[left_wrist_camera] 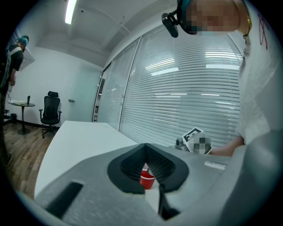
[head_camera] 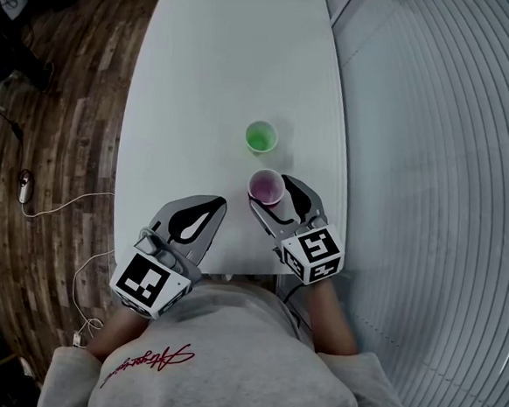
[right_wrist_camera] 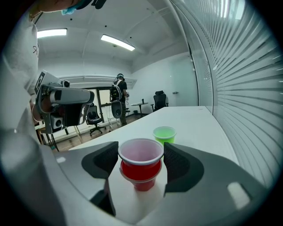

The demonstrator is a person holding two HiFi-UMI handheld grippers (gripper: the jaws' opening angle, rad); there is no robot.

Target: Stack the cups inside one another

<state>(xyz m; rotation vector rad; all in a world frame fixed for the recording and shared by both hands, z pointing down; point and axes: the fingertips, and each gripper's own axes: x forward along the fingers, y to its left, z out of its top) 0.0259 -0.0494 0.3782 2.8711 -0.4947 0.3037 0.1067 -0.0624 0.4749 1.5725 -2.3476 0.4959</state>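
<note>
Two red cups [head_camera: 266,187], one nested in the other, stand near the white table's [head_camera: 211,81] front right. My right gripper [head_camera: 270,191] has a jaw on each side of them. In the right gripper view the pads [right_wrist_camera: 176,155] touch the upper cup's rim [right_wrist_camera: 140,151], so that gripper [right_wrist_camera: 140,150] is shut on the red cups. A green cup [head_camera: 261,137] stands alone just beyond them, also seen behind the red cups [right_wrist_camera: 164,133]. My left gripper [head_camera: 218,204] rests to the left, tips together and holding nothing. Through its gap [left_wrist_camera: 145,145] a bit of the red cups [left_wrist_camera: 147,178] shows.
The table's right edge [head_camera: 340,205] runs close to my right gripper, with window blinds [head_camera: 450,170] beyond it. Wooden floor with a cable [head_camera: 61,205] lies to the left. Office chairs [right_wrist_camera: 159,99] and a standing person [right_wrist_camera: 118,95] are far off.
</note>
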